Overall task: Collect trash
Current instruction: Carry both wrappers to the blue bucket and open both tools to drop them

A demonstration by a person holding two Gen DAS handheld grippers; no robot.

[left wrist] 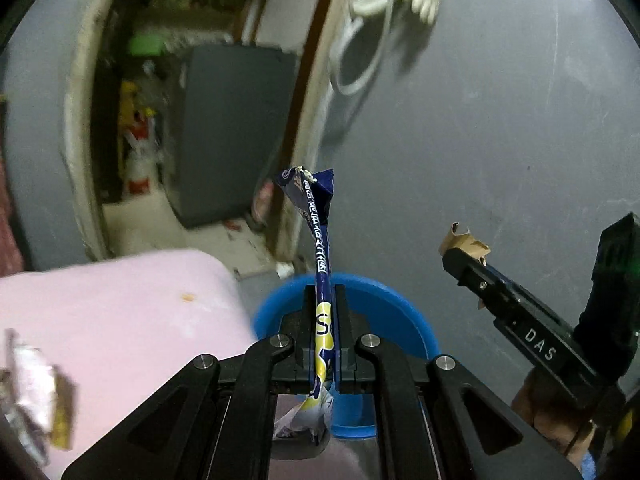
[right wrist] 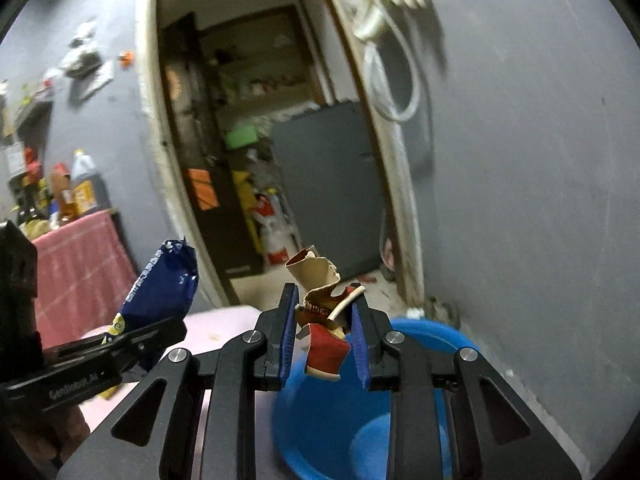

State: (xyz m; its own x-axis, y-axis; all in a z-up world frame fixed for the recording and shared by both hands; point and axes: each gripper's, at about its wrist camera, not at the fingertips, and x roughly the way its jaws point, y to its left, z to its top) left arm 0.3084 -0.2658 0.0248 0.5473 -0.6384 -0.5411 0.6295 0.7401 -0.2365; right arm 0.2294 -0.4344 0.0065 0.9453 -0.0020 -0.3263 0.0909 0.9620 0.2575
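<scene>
My left gripper (left wrist: 325,292) is shut on a thin blue and yellow snack wrapper (left wrist: 316,208) that sticks up beyond the fingertips. Right below it stands a blue plastic basin (left wrist: 384,308), beside a pink tabletop (left wrist: 120,312). The right gripper (left wrist: 460,260) reaches in from the right with a crumpled paper cup (left wrist: 464,242) at its tip. In the right wrist view, my right gripper (right wrist: 325,295) holds that red and brown crumpled cup (right wrist: 324,348) between its blue pads, over the basin (right wrist: 420,340). At the lower left, the left gripper (right wrist: 176,328) carries the wrapper (right wrist: 168,280).
More wrappers (left wrist: 36,392) lie on the pink tabletop's left edge. Behind it, an open doorway shows a grey cabinet (right wrist: 332,184) and cluttered shelves. A white cord (right wrist: 396,80) hangs on the grey wall. Bottles (right wrist: 80,188) stand on a red-clothed table at the left.
</scene>
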